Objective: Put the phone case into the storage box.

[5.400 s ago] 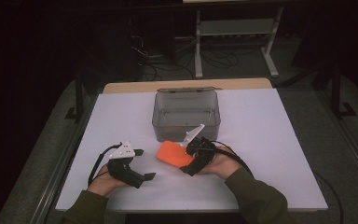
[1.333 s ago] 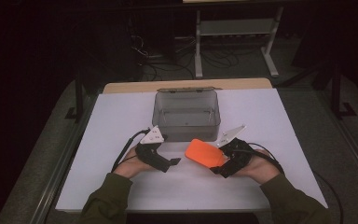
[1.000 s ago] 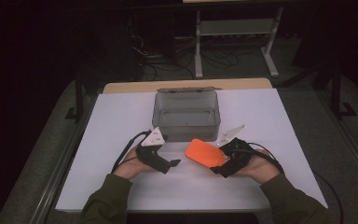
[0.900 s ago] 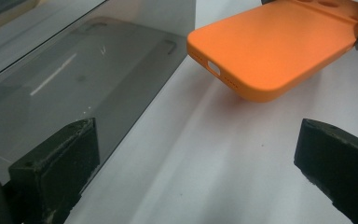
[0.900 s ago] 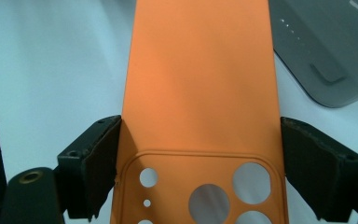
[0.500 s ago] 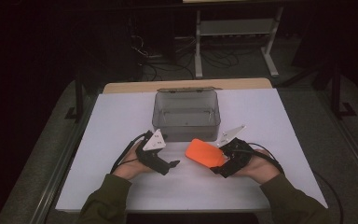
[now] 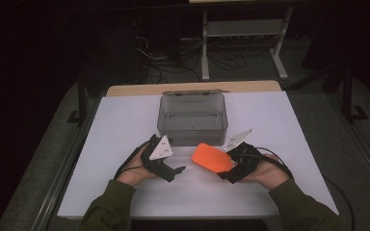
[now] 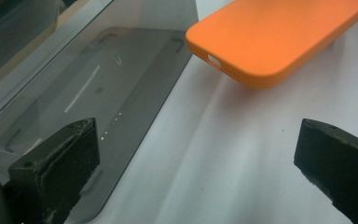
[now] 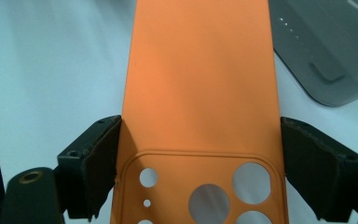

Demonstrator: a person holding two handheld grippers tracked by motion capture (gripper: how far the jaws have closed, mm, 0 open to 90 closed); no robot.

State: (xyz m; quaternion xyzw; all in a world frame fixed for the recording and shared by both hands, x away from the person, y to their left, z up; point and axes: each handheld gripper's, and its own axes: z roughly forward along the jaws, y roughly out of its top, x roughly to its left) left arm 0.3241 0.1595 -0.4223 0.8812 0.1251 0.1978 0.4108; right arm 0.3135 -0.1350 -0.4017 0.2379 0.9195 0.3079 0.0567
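Right gripper [image 7: 227, 166] pinches the orange case [image 9: 200, 88] across its camera-hole end, jaws on both side edges, so the free end sticks out above the table [image 7: 125, 120], just in front of the box [image 7: 192, 118]. Left gripper [image 7: 176, 171] jaws spread, empty, aimed at the case's free end, likely ready to take it. Clear box open beyond, likely the drop spot.

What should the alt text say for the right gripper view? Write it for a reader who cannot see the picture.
An orange phone case, back side up with its camera cutouts nearest the lens, is clamped by its long edges between the right gripper's two black jaws above a white table. The corner of a clear grey plastic box sits at the upper right.
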